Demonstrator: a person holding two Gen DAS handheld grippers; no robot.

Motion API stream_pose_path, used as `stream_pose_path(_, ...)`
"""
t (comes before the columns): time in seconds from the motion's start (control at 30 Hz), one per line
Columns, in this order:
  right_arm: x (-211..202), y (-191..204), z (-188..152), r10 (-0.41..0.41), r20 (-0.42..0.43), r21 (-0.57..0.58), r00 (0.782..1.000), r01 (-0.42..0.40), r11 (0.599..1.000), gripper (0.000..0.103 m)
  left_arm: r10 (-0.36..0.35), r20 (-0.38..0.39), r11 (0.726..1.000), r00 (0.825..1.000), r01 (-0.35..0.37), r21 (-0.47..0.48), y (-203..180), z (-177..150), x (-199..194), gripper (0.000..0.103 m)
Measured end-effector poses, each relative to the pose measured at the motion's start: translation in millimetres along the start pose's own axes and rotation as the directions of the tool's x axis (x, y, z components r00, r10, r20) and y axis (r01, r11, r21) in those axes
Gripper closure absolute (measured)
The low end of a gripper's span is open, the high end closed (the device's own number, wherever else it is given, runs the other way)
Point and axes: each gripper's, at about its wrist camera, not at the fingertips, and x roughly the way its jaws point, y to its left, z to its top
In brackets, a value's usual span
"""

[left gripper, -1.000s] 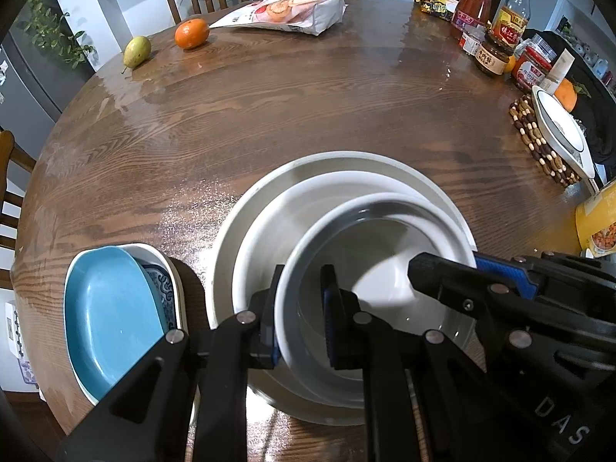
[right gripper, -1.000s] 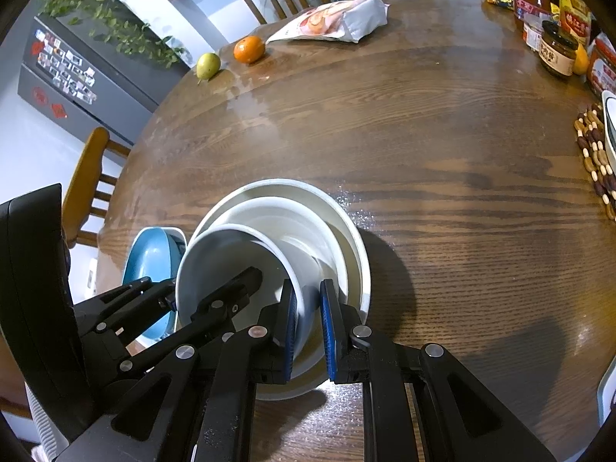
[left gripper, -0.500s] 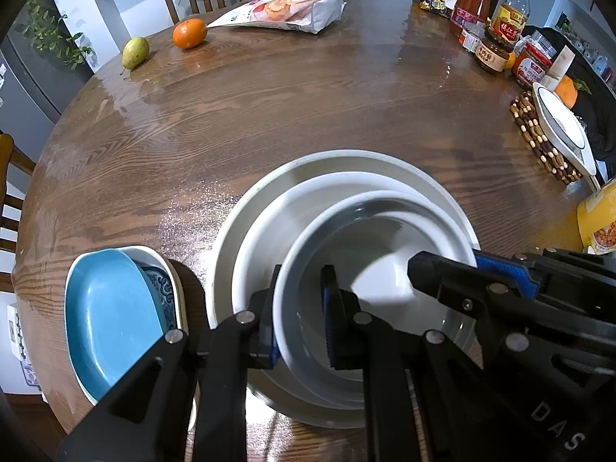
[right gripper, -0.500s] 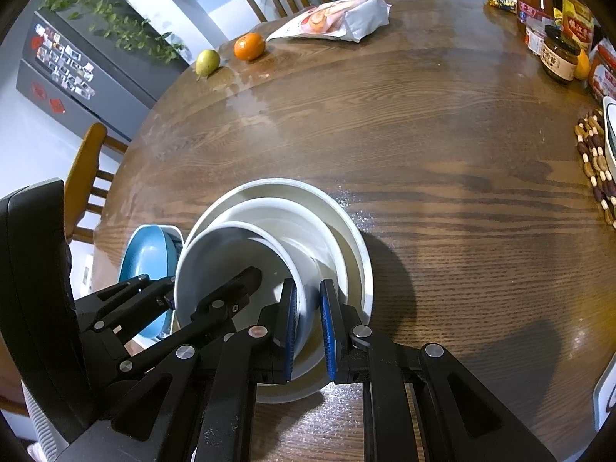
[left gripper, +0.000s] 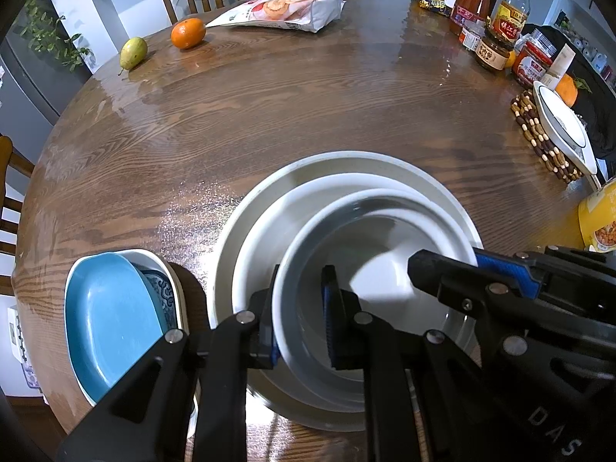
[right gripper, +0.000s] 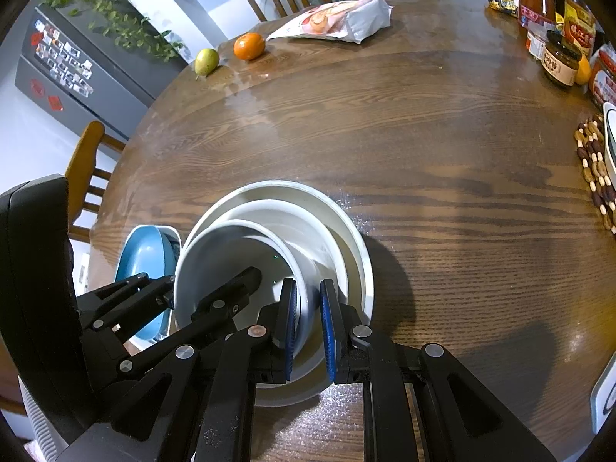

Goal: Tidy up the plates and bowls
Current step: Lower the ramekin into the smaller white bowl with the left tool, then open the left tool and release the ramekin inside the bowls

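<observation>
Three white dishes are nested near the table's front edge: a small top bowl (left gripper: 385, 269) (right gripper: 223, 265), a middle bowl (left gripper: 265, 238) (right gripper: 296, 219) and a wide outer plate (left gripper: 346, 159) (right gripper: 348, 231). My left gripper (left gripper: 302, 327) is shut on the top bowl's near left rim, one pad inside and one outside. On the same bowl's right rim my right gripper (right gripper: 310, 327) is shut too. Each gripper shows in the other's view: the right gripper (left gripper: 500, 275) at the bowl's right, the left gripper (right gripper: 169, 294) at its left. The bowl looks slightly tilted inside the stack.
A blue oval dish (left gripper: 107, 315) (right gripper: 146, 250) lies in a white patterned dish (left gripper: 159, 288) left of the stack. At the far edge are a pear (left gripper: 133, 52), an orange (left gripper: 188, 32) and a snack bag (left gripper: 285, 9). Bottles and jars (left gripper: 492, 38) and a beaded trivet (left gripper: 539, 134) under a white dish stand right.
</observation>
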Motion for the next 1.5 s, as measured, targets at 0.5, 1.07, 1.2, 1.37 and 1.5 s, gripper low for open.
stream_pose_path(0.5, 2.1, 4.2, 1.7, -0.037, 0.007, -0.033, 0.999, 0.037, 0.999, 0.088, 0.012, 0.007, 1.0, 1.0, -0.012, 0.026, -0.5, 0.0, 1.5, 0.087)
stream_pose_path(1.07, 2.2, 4.4, 2.0, -0.035, 0.007, -0.03, 0.999, 0.035, 0.999, 0.088, 0.019, 0.014, 1.0, 1.0, -0.02, 0.025, -0.6, -1.4, 0.4, 0.087)
stream_pose_path(1.2, 2.2, 4.6, 2.5, -0.036, 0.007, -0.031, 0.999, 0.036, 0.999, 0.088, 0.021, 0.016, 0.999, 1.0, -0.021, 0.024, -0.2, -1.4, 0.1, 0.087)
stream_pose_path(1.37, 2.4, 4.4, 2.7, -0.036, 0.008, -0.03, 0.999, 0.036, 0.999, 0.088, 0.022, 0.015, 0.999, 1.0, -0.023, 0.024, 0.3, -1.5, -0.1, 0.087)
stream_pose_path(1.5, 1.6, 4.6, 2.4, -0.041, 0.009, -0.032, 0.999, 0.041, 0.999, 0.088, 0.021, 0.014, 1.0, 1.0, -0.021, 0.021, 0.4, -1.4, 0.0, 0.086)
